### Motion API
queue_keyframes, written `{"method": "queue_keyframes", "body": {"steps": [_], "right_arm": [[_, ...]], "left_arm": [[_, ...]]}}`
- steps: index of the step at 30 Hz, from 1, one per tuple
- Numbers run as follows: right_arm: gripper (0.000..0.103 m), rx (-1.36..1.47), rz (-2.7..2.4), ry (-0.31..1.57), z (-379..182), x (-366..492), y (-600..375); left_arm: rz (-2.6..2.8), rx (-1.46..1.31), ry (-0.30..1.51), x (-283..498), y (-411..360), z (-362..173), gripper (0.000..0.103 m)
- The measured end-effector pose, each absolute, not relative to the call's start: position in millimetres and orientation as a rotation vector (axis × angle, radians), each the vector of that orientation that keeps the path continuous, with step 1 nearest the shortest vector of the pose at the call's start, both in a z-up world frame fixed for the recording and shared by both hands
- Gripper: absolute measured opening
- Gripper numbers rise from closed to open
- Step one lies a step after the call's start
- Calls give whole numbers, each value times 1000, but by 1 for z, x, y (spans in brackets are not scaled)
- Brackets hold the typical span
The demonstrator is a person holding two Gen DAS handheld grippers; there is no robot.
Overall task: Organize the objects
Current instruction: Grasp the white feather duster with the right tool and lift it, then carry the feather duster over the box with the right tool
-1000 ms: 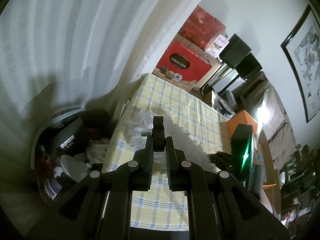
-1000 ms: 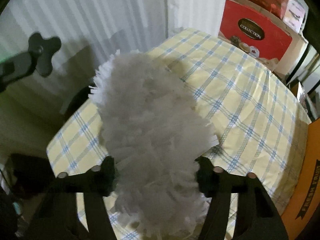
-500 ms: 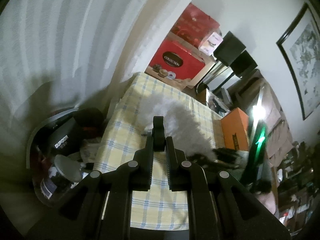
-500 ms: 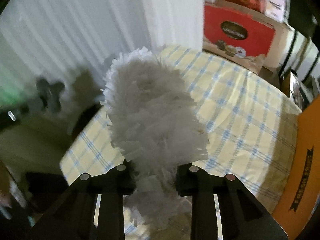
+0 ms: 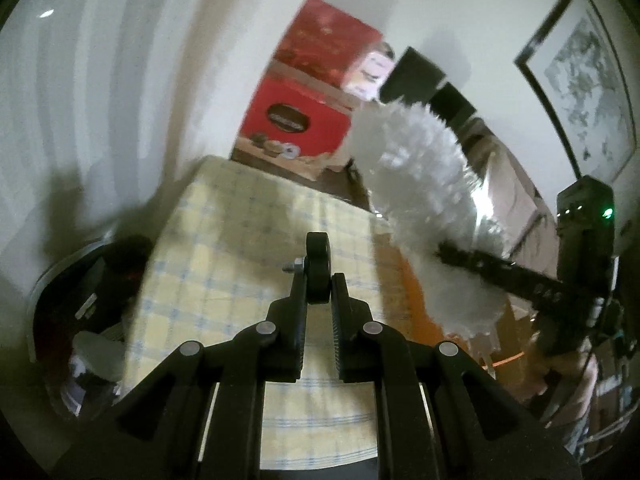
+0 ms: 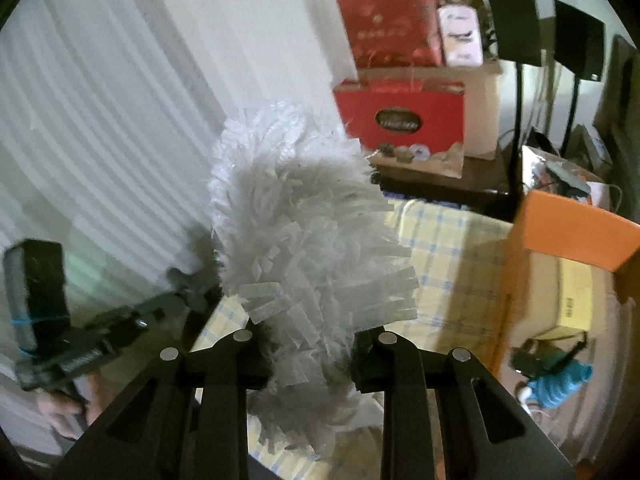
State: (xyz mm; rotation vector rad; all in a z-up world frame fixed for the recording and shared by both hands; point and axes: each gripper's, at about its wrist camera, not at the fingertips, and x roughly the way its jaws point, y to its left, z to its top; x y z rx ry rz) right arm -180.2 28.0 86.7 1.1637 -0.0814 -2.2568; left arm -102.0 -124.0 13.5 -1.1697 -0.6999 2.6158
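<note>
Duster, white and fluffy, fills the middle of the right wrist view, clamped near its base between the fingers of the right gripper and raised above the table rather than lying on it; from the left wrist view the same duster hangs in the air to the right, beyond the table's far right corner. Going from largest to smallest: white pleated curtains cover the wall on the left side of the room, meeting a plain white wall that carries a dark-framed picture. Below them stands the table, covered with a yellow cloth checked in blue, its visible top bare. An orange-lidded cardboard box sits at the table's right side. Behind the table's far end, red gift boxes are stacked against the wall, with two dark panels on thin black stands next to them. On the floor left of the table sits a round container of dark clutter, too blurred to sort out. A tangle of blue cord lies low on the right. The left gripper is closed on a small black knob with a bolt, held edge-on over the cloth.
</note>
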Motion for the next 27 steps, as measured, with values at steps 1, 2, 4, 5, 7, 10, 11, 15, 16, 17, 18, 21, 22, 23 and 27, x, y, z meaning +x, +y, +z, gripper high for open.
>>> {"method": "queue_keyframes", "body": {"steps": [1, 2, 4, 5, 7, 10, 11, 15, 16, 17, 18, 21, 22, 23, 27], "right_arm": [[25, 1150, -2273, -97, 95, -178, 36], [25, 1140, -2289, -106, 101, -176, 43], [25, 1127, -2321, -123, 110, -176, 56], [25, 1121, -2338, -136, 116, -173, 66], [25, 1117, -2368, -153, 120, -172, 81], [25, 1113, -2416, -187, 127, -168, 109], [25, 1113, -2428, -197, 127, -167, 117], [25, 1118, -2482, -232, 131, -167, 150], [25, 1120, -2492, -238, 130, -167, 158], [25, 1123, -2505, -245, 130, -168, 166], [25, 1125, -2517, -252, 130, -168, 174], [25, 1138, -2551, -274, 129, -169, 196], [25, 1141, -2559, -281, 129, -170, 202], [25, 1143, -2566, -287, 128, -170, 208], [25, 1156, -2595, -330, 124, -177, 233]], "left_arm": [[2606, -1162, -684, -105, -115, 17, 10], [2599, -1158, -672, -107, -109, 21, 10], [2576, -1144, -635, -112, -91, 27, 10], [2564, -1141, -620, -115, -83, 30, 10], [2533, -1138, -583, -122, -63, 35, 10], [2488, -1131, -541, -128, -36, 40, 10], [2471, -1130, -531, -130, -27, 41, 10], [2396, -1138, -489, -142, 13, 45, 10], [2382, -1142, -476, -146, 23, 46, 10], [2369, -1146, -459, -148, 33, 45, 10], [2361, -1148, -444, -150, 42, 45, 10], [2336, -1167, -404, -157, 68, 40, 10], [2328, -1175, -390, -160, 77, 38, 10], [2323, -1181, -378, -162, 84, 36, 10], [2293, -1226, -324, -172, 110, 26, 10]]}}
